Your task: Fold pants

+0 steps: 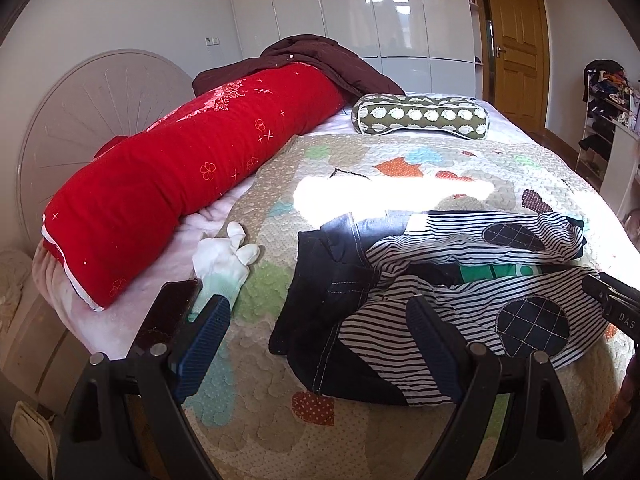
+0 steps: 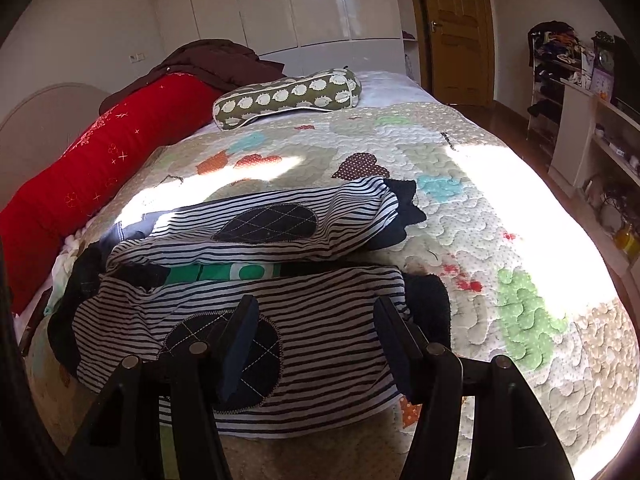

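Left wrist view: quilted bedspread (image 1: 360,160) on bed, red bolster (image 1: 180,168) along headboard edge, white wardrobe (image 1: 360,8) behind. Striped pants (image 1: 460,280) lie rumpled at near edge. Left gripper (image 1: 318,344) jaws wide, empty, over waistband. Right gripper (image 2: 316,344) jaws wide, empty, over near leg.

Your bed (image 1: 276,432) wears a patchwork quilt (image 2: 500,240), and the striped pants (image 2: 312,320) lie spread on it just ahead of both tongs. Beyond your left tongs (image 1: 316,340), to their left, lie a white glove (image 1: 224,256) and a long red bolster (image 1: 168,184). Farther ahead rest a green patterned pillow (image 1: 420,116) and a dark brown garment (image 1: 320,56).
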